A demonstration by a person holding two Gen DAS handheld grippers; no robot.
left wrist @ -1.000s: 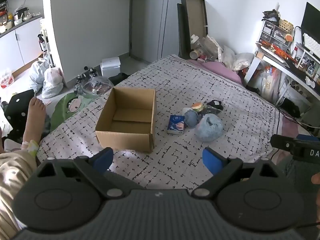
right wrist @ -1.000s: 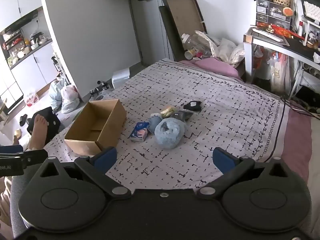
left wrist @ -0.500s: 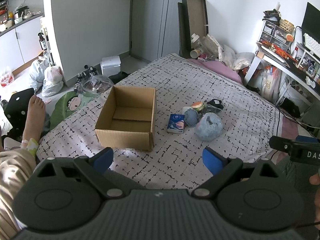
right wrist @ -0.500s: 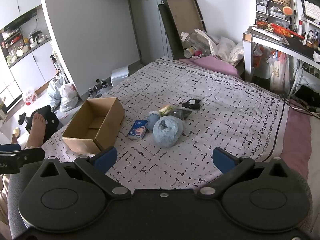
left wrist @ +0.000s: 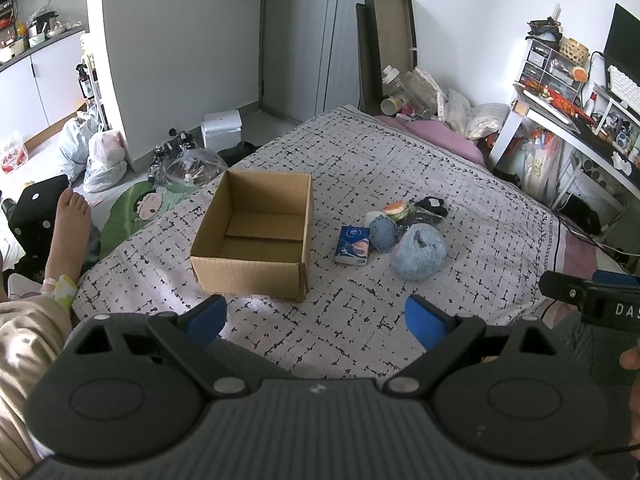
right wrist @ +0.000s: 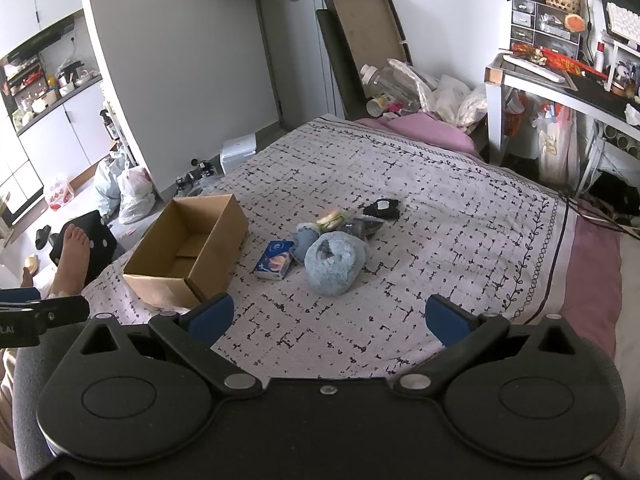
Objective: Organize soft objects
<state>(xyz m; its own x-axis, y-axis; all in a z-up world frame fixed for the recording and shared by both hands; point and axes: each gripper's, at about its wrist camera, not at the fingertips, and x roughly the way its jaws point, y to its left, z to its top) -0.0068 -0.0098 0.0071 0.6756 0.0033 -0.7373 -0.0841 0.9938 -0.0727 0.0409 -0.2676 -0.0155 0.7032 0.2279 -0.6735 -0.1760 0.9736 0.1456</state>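
An open, empty cardboard box [left wrist: 256, 236] [right wrist: 188, 248] stands on the bed. To its right lies a cluster of soft things: a large pale blue fluffy ball [left wrist: 418, 254] [right wrist: 332, 262], a smaller blue ball [left wrist: 382, 232], a blue tissue pack [left wrist: 352, 245] [right wrist: 274, 260], a burger-shaped toy [left wrist: 396, 209] and a black item [left wrist: 430, 205] [right wrist: 382, 208]. My left gripper [left wrist: 316, 318] is open and empty, short of the box. My right gripper [right wrist: 330, 318] is open and empty, short of the fluffy ball.
The bed has a patterned cover [left wrist: 400, 168]. A bare foot [left wrist: 68, 228] rests at the left edge. Bags and clutter [left wrist: 100, 152] lie on the floor at left. A cluttered desk [right wrist: 560, 76] stands at right. Boards lean on the wall behind the bed [left wrist: 388, 40].
The right gripper has drifted slightly forward and right towards the soft objects. The left view is nearly unchanged. Both stay open.
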